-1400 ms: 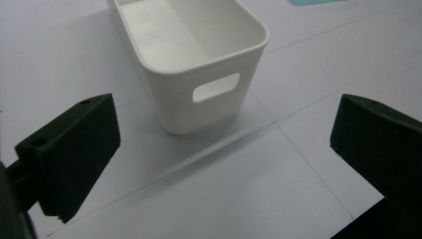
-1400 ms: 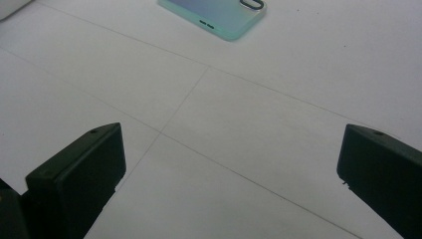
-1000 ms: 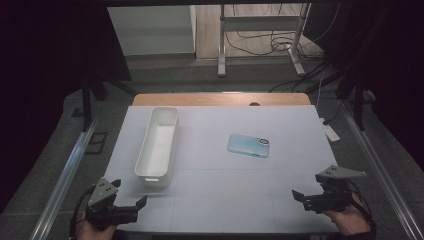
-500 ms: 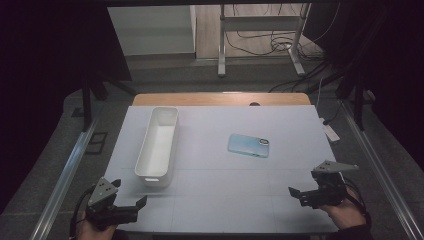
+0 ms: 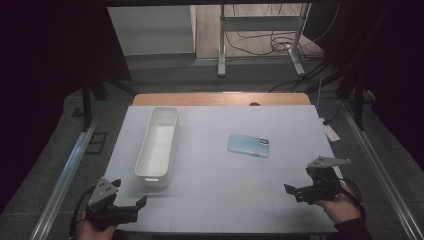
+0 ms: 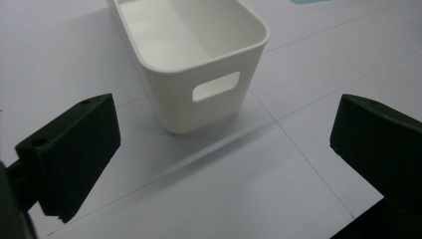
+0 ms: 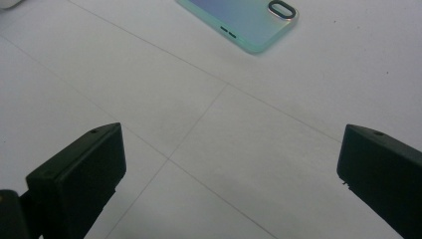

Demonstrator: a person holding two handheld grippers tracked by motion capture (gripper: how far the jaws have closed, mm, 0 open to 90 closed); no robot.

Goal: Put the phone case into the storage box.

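Note:
A long white bin (image 5: 159, 145) lies lengthwise on the left half of the pale table sheet, with nothing inside it. A light blue phone (image 5: 248, 145) lies face down right of centre. My left gripper (image 5: 129, 193) hovers open at the near left corner, just short of the bin's near end. In the left gripper view the bin's end wall (image 6: 169, 89) with its handle slot sits ahead of the open left gripper (image 6: 224, 144). My right gripper (image 5: 299, 181) is open at the near right. The phone (image 7: 244, 17) lies ahead of the open right gripper (image 7: 231, 169), well apart from it.
The pale sheet (image 5: 225, 200) carries faint grid lines. A wooden table edge (image 5: 220, 98) shows at the back. Beyond it are desk legs (image 5: 220, 45) and cables (image 5: 270, 45) on the floor. A power strip (image 5: 330, 132) lies off the right edge.
My right gripper has shifted a little to the left, inward over the sheet. The left gripper, the bin and the phone have stayed put.

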